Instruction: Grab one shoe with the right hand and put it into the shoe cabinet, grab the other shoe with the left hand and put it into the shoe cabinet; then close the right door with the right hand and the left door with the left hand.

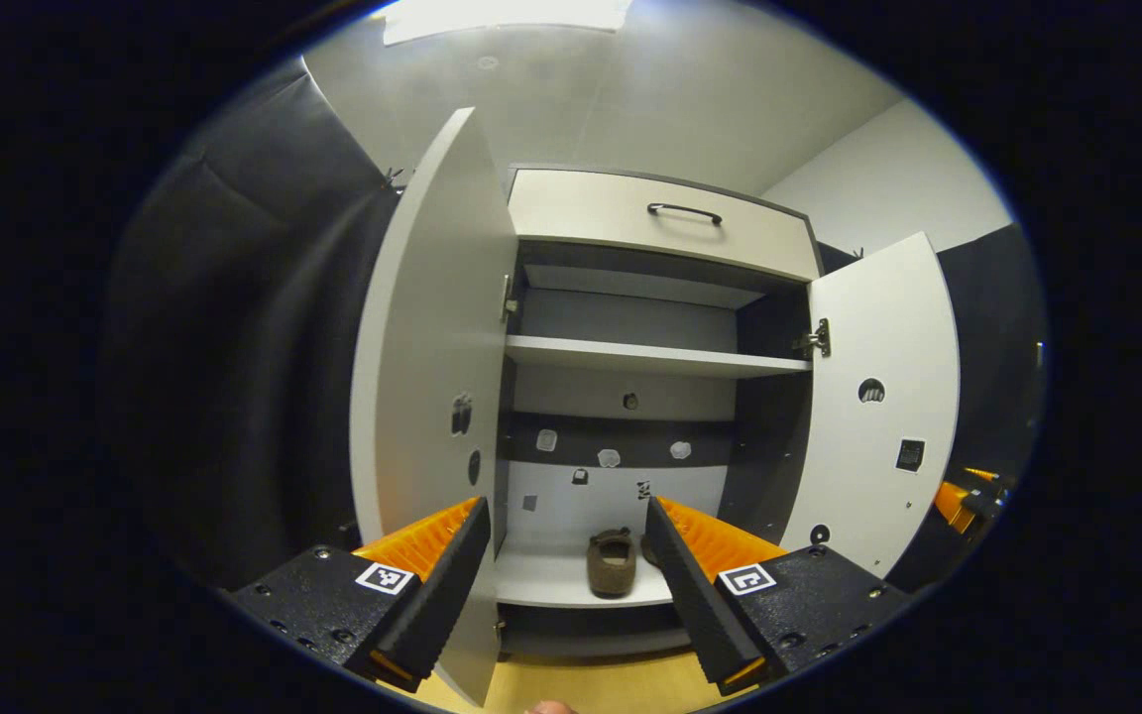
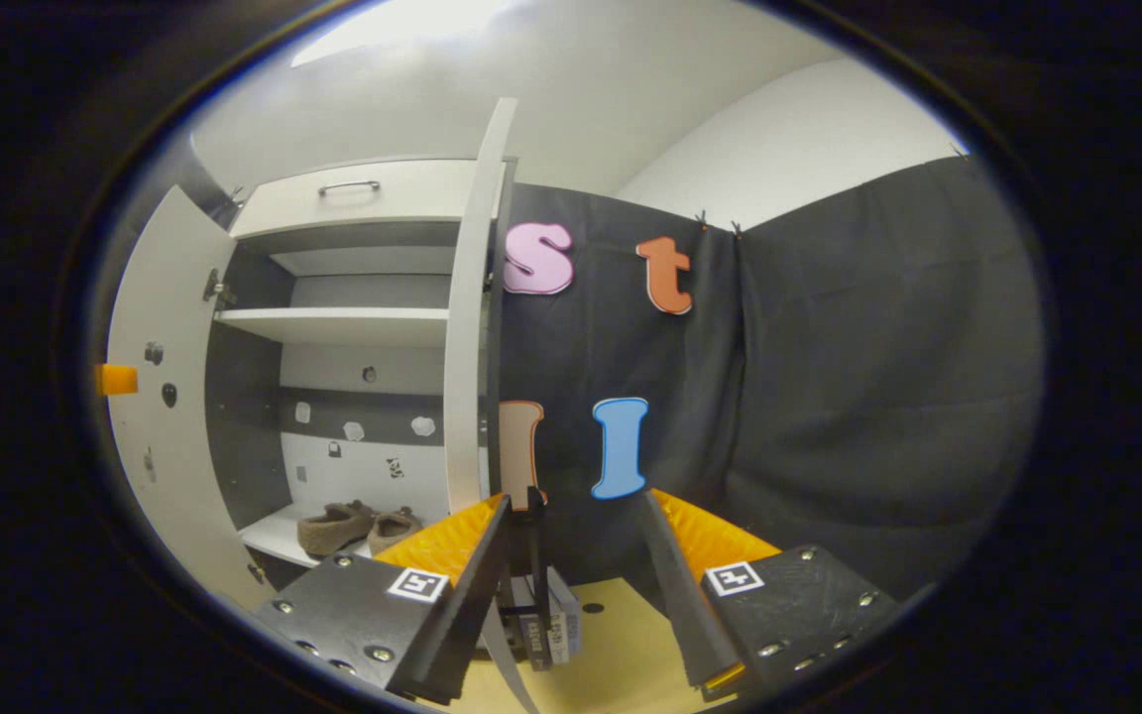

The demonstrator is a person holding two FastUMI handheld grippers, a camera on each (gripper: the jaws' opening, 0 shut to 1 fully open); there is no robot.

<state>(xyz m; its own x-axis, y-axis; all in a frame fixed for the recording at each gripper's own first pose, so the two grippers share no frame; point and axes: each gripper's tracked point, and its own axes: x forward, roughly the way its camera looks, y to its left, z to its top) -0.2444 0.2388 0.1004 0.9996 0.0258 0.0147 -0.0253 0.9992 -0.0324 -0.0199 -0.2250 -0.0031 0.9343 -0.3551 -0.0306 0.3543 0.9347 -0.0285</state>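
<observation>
With both shoes (image 2: 353, 526) on the cabinet's bottom shelf (image 1: 551, 580), your right gripper (image 2: 571, 585), fingers apart, nears the right door (image 2: 472, 317) to close it.

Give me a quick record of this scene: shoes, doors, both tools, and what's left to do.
shoes: both shoes on the cabinet's bottom shelf
left door: open
right door: open
left tool: open, empty, facing the cabinet
right tool: open, empty, beside the right door's edge
remaining: close both doors
</observation>
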